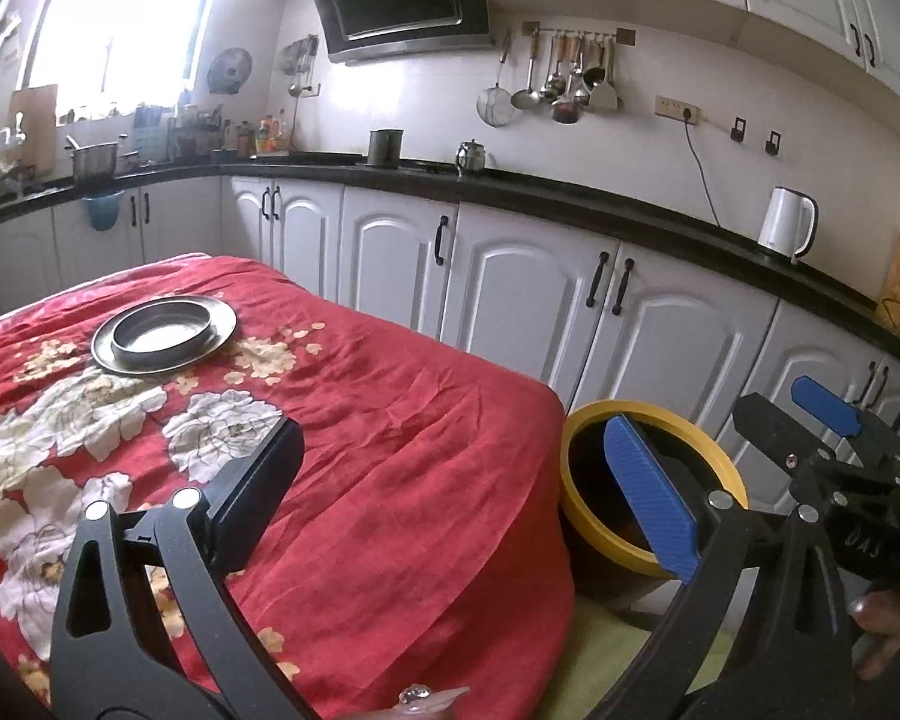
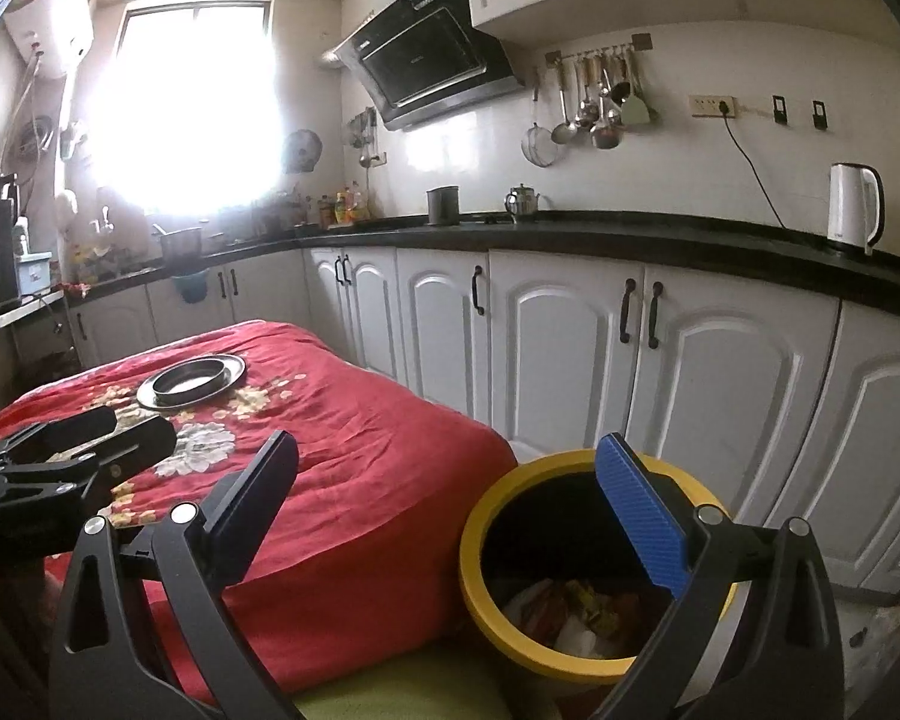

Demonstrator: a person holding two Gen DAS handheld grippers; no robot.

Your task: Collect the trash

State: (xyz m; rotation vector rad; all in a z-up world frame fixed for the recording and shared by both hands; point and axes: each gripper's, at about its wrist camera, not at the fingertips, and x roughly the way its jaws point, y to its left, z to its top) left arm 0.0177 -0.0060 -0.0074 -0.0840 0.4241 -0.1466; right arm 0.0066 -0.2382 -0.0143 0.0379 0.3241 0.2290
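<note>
Below, the yellow-rimmed bin (image 2: 594, 570) held crumpled wrappers (image 2: 576, 606); right gripper (image 2: 456, 516) hovered at its ten o'clock, left gripper (image 1: 462, 498) alongside, both spread empty.

The right gripper (image 2: 450, 516) hangs wide apart above a round yellow-rimmed trash bin (image 2: 480, 576) holding crumpled wrappers (image 2: 576, 606). Left of the bin lies a red floral tablecloth (image 2: 360, 450), bearing a round metal plate (image 2: 191, 383). The left gripper (image 2: 108, 432) hovers over that cloth, well left of the bin.

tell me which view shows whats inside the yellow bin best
The right wrist view: it looks down into the yellow bin, showing crumpled trash at the bottom. The left wrist view catches only its rim and dark interior, partly behind the gripper finger.
</note>
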